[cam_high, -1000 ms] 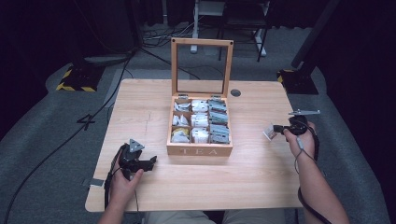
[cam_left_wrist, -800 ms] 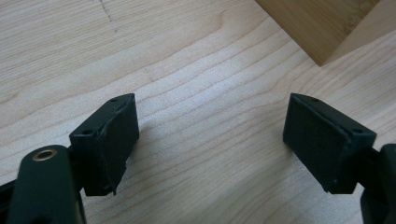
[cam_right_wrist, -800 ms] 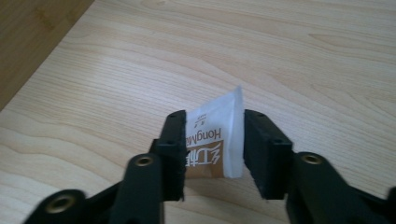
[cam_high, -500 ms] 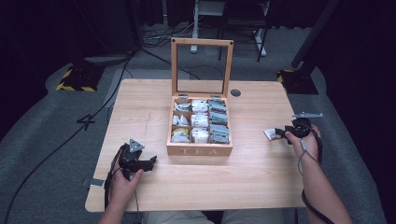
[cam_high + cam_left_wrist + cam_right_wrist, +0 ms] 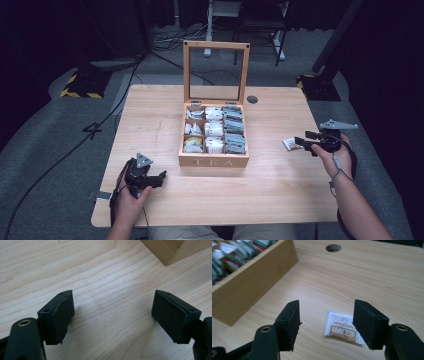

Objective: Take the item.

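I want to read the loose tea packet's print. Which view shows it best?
The right gripper view: the tea packet lies flat between the open jaws, print visible. The high view shows it small by the right gripper.

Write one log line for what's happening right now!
right tool: open, over tea packet lying on table | left tool: open, nothing between jaws | tea box: lid up

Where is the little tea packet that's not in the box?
The tea packet lies flat on the table, right of the tea box, between the right gripper's open jaws.
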